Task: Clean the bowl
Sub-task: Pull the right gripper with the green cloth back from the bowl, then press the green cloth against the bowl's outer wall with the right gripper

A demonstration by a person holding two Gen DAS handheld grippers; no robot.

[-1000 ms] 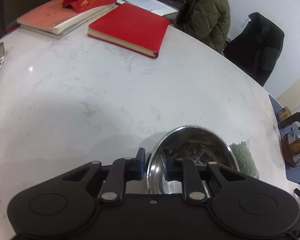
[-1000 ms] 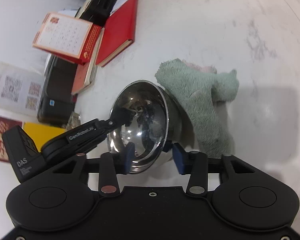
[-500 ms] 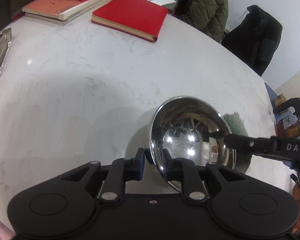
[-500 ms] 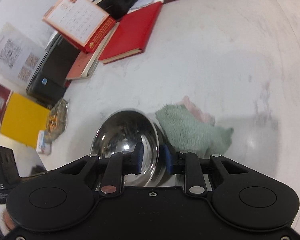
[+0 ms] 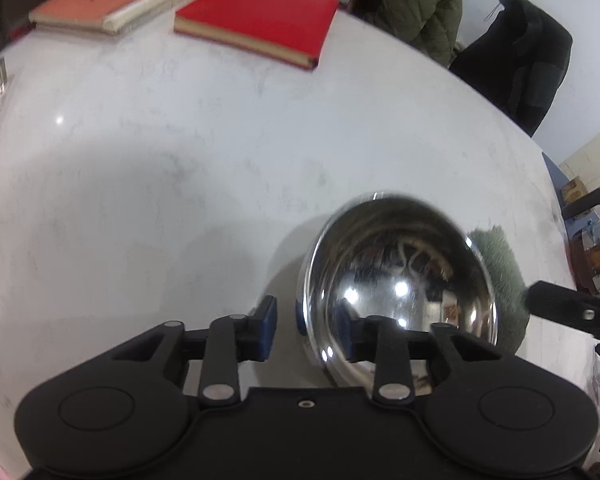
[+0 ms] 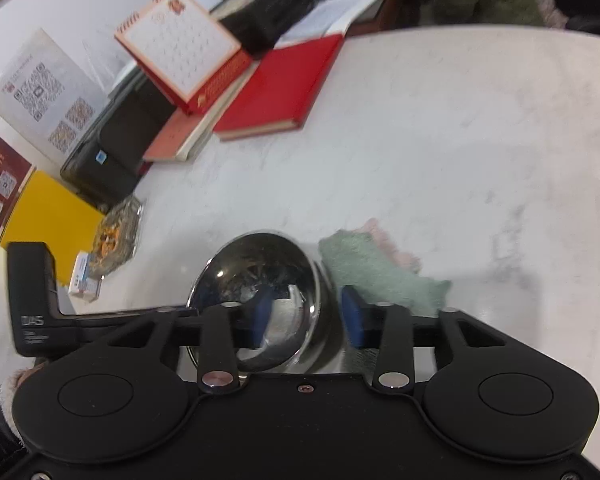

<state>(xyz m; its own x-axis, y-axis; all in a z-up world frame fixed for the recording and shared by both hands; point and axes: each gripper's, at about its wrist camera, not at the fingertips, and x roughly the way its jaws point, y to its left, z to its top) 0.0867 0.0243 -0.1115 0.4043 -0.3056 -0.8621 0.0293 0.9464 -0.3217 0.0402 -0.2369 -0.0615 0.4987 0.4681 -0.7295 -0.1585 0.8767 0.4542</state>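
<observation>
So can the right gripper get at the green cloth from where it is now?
Probably yes. The right gripper, its jaws opening, straddles the steel bowl's rim, and the green cloth lies uncovered just beyond its right finger. It must clear the rim first.

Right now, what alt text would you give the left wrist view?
A shiny steel bowl sits tilted on a white marble table, its rim between the fingers of the left hand-held gripper, which do not press it. A green cloth lies behind the bowl; a red book lies at the far edge.

Red book (image 5: 256, 16), desk calendar (image 6: 184, 46), perhaps snack packet (image 6: 118, 236)
</observation>
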